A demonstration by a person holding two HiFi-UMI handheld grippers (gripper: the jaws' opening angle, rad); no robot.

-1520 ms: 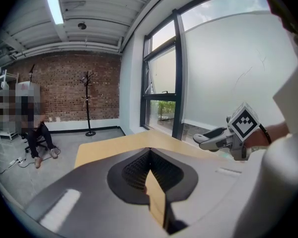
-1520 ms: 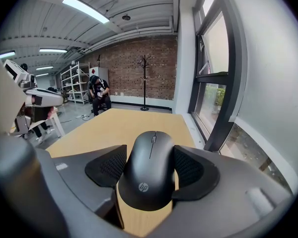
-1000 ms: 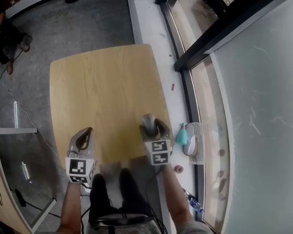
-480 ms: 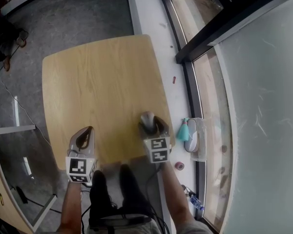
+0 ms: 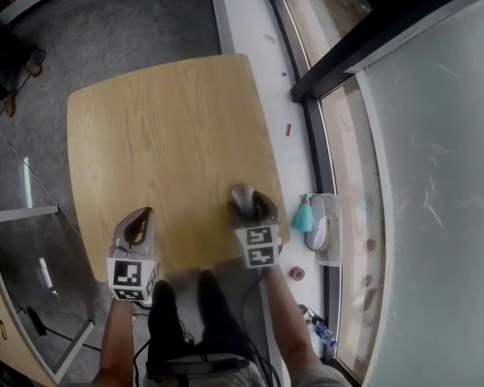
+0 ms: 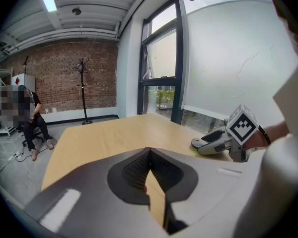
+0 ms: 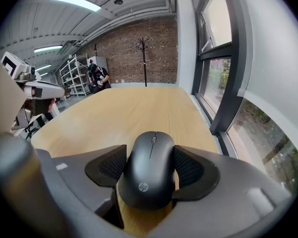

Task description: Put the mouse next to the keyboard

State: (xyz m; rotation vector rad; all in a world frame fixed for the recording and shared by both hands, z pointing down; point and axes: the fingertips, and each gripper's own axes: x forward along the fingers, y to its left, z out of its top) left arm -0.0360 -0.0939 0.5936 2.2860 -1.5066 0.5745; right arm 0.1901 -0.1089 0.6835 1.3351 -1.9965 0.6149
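A black mouse point(image 7: 149, 170) sits between the pads of my right gripper point(image 7: 150, 166), which is shut on its sides. In the head view this gripper point(image 5: 244, 201) holds the mouse point(image 5: 241, 197) just over the near right part of the bare wooden table point(image 5: 161, 135). My left gripper point(image 5: 141, 218) hovers over the near left edge. Its jaws meet at the tips with nothing between them point(image 6: 148, 151). The right gripper point(image 6: 213, 142) also shows from the left gripper view. No keyboard is in any view.
A window wall with a dark frame point(image 5: 339, 63) runs along the table's right side. On the floor strip there lie a teal thing point(image 5: 305, 215) and a white thing point(image 5: 319, 230). A glass-topped desk point(image 5: 24, 248) stands at the left. A person point(image 6: 32, 120) sits by the brick wall, near a coat stand point(image 6: 83, 90).
Both grippers have sunk a little towards the table's near edge. The head view has shifted, so more of the table shows. The mouse stays in the right gripper.
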